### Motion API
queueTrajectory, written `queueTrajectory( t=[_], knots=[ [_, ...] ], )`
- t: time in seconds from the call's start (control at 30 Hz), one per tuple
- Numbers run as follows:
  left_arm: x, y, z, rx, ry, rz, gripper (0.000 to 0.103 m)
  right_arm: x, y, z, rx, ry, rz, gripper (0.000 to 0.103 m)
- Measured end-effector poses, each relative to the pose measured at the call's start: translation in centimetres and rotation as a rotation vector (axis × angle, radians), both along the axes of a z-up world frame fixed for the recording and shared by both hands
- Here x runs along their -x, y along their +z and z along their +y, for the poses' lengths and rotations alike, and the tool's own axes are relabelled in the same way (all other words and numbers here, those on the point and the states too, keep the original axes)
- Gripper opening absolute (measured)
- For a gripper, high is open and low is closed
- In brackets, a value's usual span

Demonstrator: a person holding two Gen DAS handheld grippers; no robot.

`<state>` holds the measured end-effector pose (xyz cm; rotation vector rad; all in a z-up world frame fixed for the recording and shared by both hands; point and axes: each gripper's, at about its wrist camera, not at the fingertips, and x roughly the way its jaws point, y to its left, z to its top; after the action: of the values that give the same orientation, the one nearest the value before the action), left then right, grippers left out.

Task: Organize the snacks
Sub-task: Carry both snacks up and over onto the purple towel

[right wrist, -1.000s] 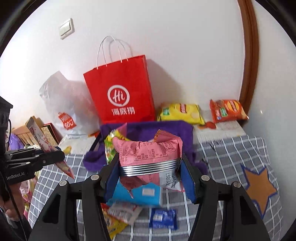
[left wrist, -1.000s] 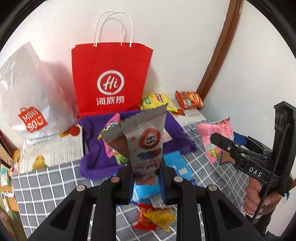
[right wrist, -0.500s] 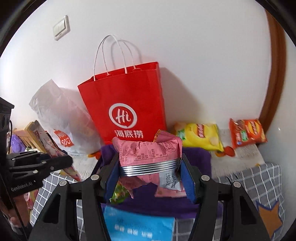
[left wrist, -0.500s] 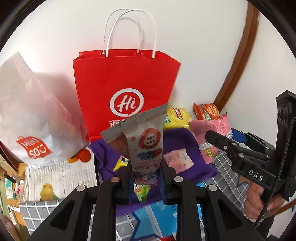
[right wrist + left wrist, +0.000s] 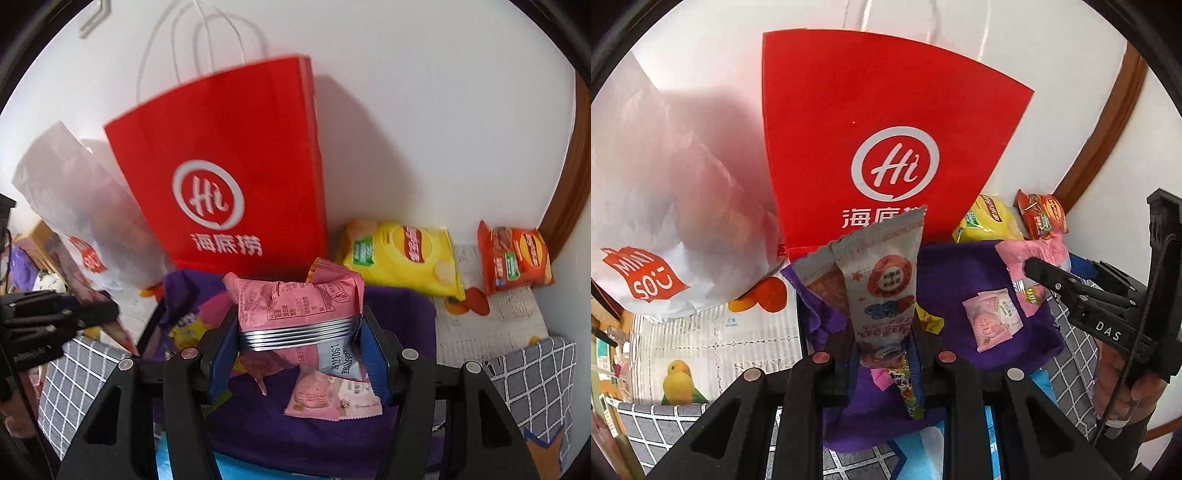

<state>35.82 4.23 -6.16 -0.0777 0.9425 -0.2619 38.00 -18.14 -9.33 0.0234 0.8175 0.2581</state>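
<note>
My left gripper (image 5: 882, 350) is shut on a grey snack packet (image 5: 875, 288) and holds it upright above the purple cloth tray (image 5: 960, 280). My right gripper (image 5: 299, 354) is shut on a pink snack bag (image 5: 295, 306) above the same purple tray (image 5: 399, 310). A small pink packet (image 5: 993, 319) lies in the tray, also in the right wrist view (image 5: 332, 397). A colourful packet (image 5: 908, 391) lies under my left gripper. The right gripper shows in the left view (image 5: 1071, 291). The left gripper shows in the right view (image 5: 74, 314).
A red paper bag (image 5: 886, 147) stands against the wall behind the tray, with a white plastic bag (image 5: 665, 206) to its left. A yellow chip bag (image 5: 402, 254) and an orange one (image 5: 513, 254) lie at the back right. A blue packet (image 5: 923, 450) lies on the checked tablecloth (image 5: 532, 373).
Both grippers have moved forward with their packets, from over the tablecloth to over the purple tray and close to the red bag.
</note>
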Motion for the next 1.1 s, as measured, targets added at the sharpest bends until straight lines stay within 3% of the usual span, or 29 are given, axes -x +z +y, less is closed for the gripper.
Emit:
queueTrajectory(
  t=[0.57, 1.1],
  knots=[
    [-0.7, -1.3, -0.4, -0.026, -0.006, 0.022, 0.021, -0.8, -0.2, -2.4, 0.009, -0.051, 0.017, 0.06],
    [-0.7, -1.2, 0.0, -0.02, 0.008, 0.02, 0.021, -0.3, 0.1, -1.3, 0.033, -0.019, 0.007, 0.06]
  ],
)
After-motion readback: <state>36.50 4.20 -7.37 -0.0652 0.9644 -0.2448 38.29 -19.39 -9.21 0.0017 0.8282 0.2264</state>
